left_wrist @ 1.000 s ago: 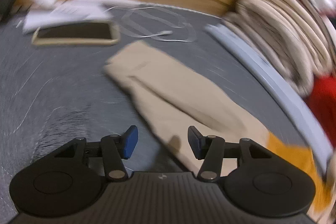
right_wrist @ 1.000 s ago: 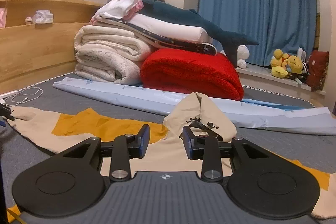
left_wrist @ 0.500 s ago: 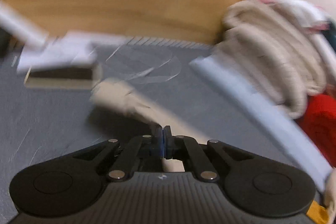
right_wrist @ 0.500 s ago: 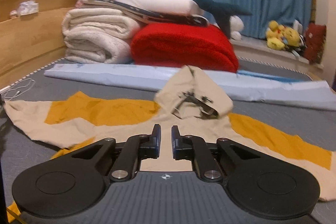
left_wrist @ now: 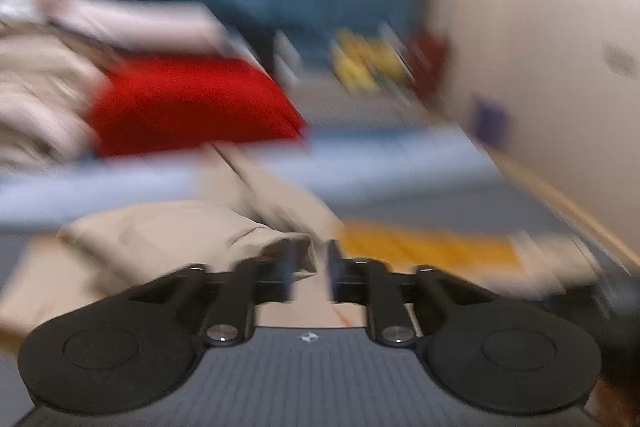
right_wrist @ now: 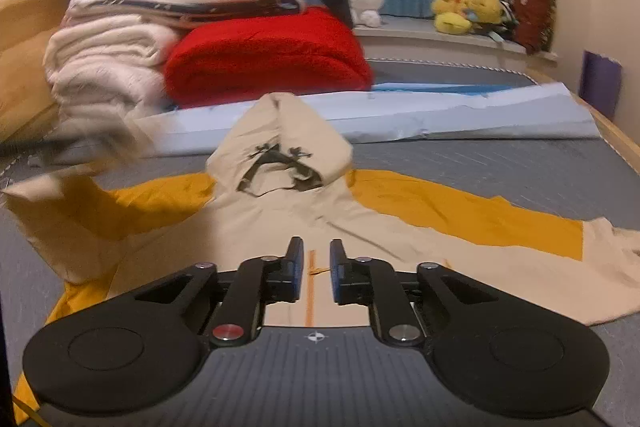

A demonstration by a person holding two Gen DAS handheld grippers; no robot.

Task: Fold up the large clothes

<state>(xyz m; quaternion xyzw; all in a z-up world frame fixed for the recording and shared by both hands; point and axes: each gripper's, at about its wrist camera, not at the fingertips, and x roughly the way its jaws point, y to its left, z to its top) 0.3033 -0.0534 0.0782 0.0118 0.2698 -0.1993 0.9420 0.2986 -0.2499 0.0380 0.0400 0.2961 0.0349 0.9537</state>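
The right gripper [right_wrist: 314,273] hovers low over the chest of the hoodie [right_wrist: 280,227], its jaws a narrow gap apart with nothing between them; an orange seam of the hoodie runs straight up through that gap. The left gripper [left_wrist: 310,275] shows a similar narrow gap in a badly blurred view, with a bunched beige sleeve [left_wrist: 168,239] of the hoodie crowding against its left finger; whether any cloth is pinched there I cannot tell.

The hoodie lies face up and spread on the grey bed [right_wrist: 500,163], hood [right_wrist: 280,143] pointing away from the right gripper and propped up. Its far sleeve, banded in orange, stretches flat to the right of the hood. The near sleeve, left of the hood, looks lifted and smeared with motion.

Beyond the hood lies a pale blue sheet [right_wrist: 460,111], then a red blanket [right_wrist: 268,55] and a stack of white bedding [right_wrist: 104,59].

The step in hand seems to be folding the first sleeve across the chest. Next, that sleeve should be laid flat over the body, and the right gripper should then travel to the outstretched sleeve's cuff.
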